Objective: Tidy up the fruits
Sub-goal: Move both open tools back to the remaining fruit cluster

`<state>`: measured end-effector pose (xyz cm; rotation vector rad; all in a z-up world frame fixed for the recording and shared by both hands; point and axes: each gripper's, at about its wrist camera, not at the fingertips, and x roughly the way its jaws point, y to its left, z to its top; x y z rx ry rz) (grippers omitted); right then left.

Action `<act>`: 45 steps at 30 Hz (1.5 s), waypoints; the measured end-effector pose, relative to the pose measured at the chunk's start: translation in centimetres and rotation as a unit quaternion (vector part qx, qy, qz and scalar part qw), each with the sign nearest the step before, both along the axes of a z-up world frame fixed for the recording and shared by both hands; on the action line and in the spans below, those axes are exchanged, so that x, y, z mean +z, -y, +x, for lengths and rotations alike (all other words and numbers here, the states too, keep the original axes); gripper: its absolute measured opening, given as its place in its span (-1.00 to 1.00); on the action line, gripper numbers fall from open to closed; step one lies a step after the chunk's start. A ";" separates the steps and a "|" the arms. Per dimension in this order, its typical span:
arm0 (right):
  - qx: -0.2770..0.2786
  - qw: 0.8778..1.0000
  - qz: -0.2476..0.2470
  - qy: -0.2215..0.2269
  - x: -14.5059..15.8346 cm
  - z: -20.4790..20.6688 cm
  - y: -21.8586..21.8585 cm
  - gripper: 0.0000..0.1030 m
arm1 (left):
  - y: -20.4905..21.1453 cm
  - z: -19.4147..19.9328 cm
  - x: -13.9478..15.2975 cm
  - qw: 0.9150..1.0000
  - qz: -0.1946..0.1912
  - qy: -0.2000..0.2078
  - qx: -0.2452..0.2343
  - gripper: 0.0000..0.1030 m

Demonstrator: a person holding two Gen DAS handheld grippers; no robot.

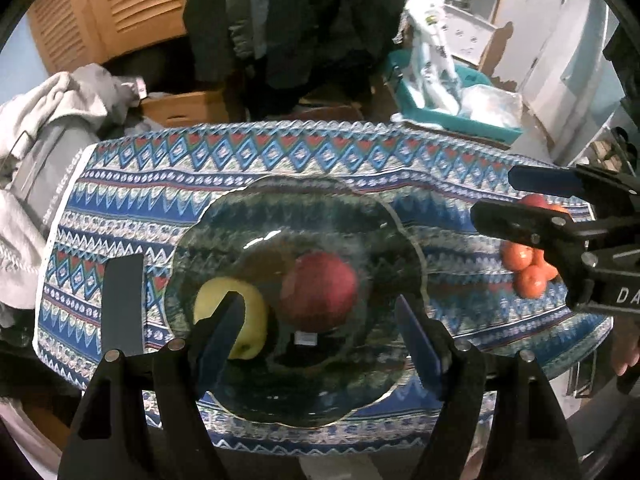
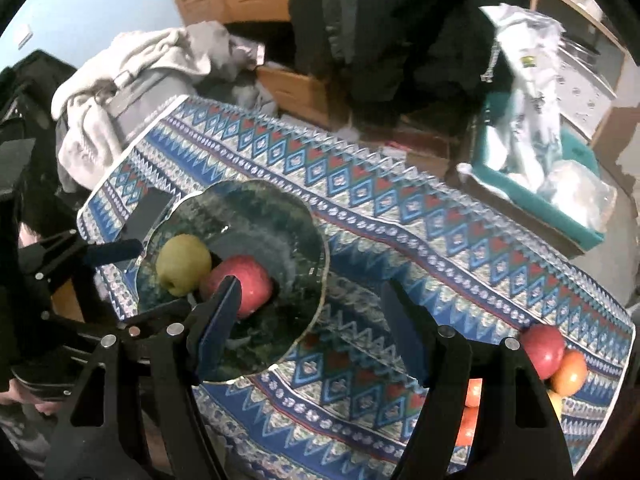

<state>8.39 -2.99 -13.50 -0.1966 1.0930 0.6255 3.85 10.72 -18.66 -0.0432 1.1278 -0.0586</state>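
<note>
We hold both grippers above the table, pointing steeply down. Left gripper (image 1: 320, 332): jaws apart, nothing between the pads, fingers (image 1: 224, 332) empty. Right gripper (image 2: 312, 324): jaws apart too, nothing gripped. In the left wrist view the right gripper sits at 3 o'clock; in the right wrist view the left one sits at 9 o'clock, with a hand (image 2: 24, 396) behind it.

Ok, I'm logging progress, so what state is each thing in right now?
glass dish: upright, holding two fruits
yellow apple: in dish
red apple: in dish, beside the yellow one
loose fruit pile: on cloth, outside dish
left gripper: open, empty
right gripper: open, empty
</note>
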 end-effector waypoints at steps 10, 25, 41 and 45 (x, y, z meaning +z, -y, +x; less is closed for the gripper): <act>-0.030 0.999 -0.008 0.034 2.6 -0.6 5.1 0.45 | 3.8 0.3 1.5 0.999 -0.004 0.012 -0.032 0.56; -0.107 0.993 -0.018 0.038 3.1 -0.6 14.8 0.50 | 10.0 0.8 2.8 0.997 0.005 0.022 -0.080 0.56; -0.201 0.979 -0.032 -0.006 -0.2 0.3 24.8 0.52 | 16.3 2.3 2.7 0.992 0.009 0.019 -0.127 0.57; -0.220 0.974 -0.043 -0.026 -1.9 0.4 27.1 0.52 | 17.8 3.3 1.9 0.991 0.009 0.014 -0.136 0.57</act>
